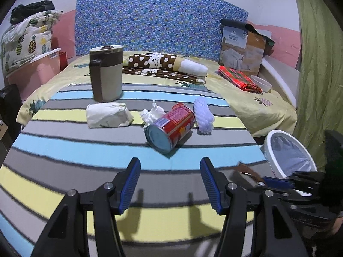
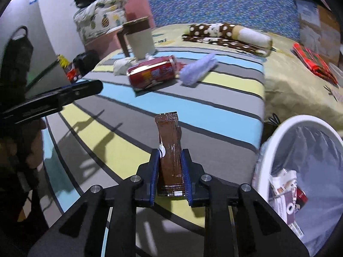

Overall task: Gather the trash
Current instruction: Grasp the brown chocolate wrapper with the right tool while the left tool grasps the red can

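Observation:
My right gripper [image 2: 170, 156] is shut on a brown snack wrapper [image 2: 169, 141], held upright above the striped mat, left of the white trash bin [image 2: 278, 132], which holds several wrappers. My left gripper [image 1: 170, 165] is open and empty above the mat, short of a red can [image 1: 171, 126] lying on its side. A crumpled tissue [image 1: 153, 113], a white foam net sleeve [image 1: 203, 113] and a folded paper packet [image 1: 107, 115] lie around the can. The right gripper with the wrapper shows at the right of the left wrist view [image 1: 268, 182].
A beige and brown jug [image 1: 106, 72] stands behind the trash. The striped mat [image 1: 85, 150] covers the bed end. A spotted rolled blanket [image 1: 167, 64], red plaid cloth [image 1: 238, 77], a boxed quilt [image 1: 242, 49] and a white bowl [image 1: 261, 83] lie farther back. The bin [image 1: 287, 152] sits off the bed's right edge.

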A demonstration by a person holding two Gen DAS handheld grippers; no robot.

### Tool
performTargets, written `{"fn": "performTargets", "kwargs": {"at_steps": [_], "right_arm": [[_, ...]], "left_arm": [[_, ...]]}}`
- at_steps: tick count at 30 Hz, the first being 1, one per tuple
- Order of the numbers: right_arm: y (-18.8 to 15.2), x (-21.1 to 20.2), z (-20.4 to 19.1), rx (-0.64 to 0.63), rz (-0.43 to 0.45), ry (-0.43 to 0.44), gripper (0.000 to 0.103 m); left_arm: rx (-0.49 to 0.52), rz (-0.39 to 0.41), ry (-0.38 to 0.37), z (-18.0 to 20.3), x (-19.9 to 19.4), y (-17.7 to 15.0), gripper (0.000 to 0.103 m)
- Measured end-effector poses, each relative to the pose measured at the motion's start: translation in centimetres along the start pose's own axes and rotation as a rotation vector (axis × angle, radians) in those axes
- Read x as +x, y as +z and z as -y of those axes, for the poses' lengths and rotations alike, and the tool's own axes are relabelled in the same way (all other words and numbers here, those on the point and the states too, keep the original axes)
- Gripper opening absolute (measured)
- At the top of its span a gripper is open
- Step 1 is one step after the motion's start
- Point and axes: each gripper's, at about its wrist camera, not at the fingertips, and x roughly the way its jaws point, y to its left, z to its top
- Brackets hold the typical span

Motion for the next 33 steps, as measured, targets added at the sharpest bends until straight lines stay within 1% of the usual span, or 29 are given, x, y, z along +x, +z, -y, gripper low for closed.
{"fn": "performTargets", "kwargs": {"at_steps": [5,11,15,19,23,26,33], "right_arm": [[0.1,-0.2,0.7,0.033,0.013,-0.003,0.023],[0.4,0.3,1.3,0.042,0.01,0.004,0.023],[0.6,0.5,1.7,0.048,0.01,0.008,0.023],[0.7,0.7,2.1,0.056,0.009,0.008,0.023],[0.8,0.9,2.4,0.067,0.01,0.004,0.023],[0.8,0.7,2.4,0.07,0.014,-0.001,0.023],[0.5,-0.6,2.2,0.089,0.04,-0.019,0.023]], "left_arm": [[0.045,-0.006,-0.004,-0.2,2.5,1.3,0.066],[0.077,-0.023,-0.002,-0.9,5.4,2.5,0.07],[0.09,-0.047,-0.03,-1.2,7.0,3.1,0.072],[0.079,-0.081,-0.072,-1.4,8.2,3.6,0.072],[0.097,-0.133,-0.096,-0.8,9.3,3.7,0.072],[0.096,-0.141,-0.102,-0.5,9.5,3.6,0.066],[0.019,-0.107,-0.084,-0.8,7.3,2.7,0.062]]}}
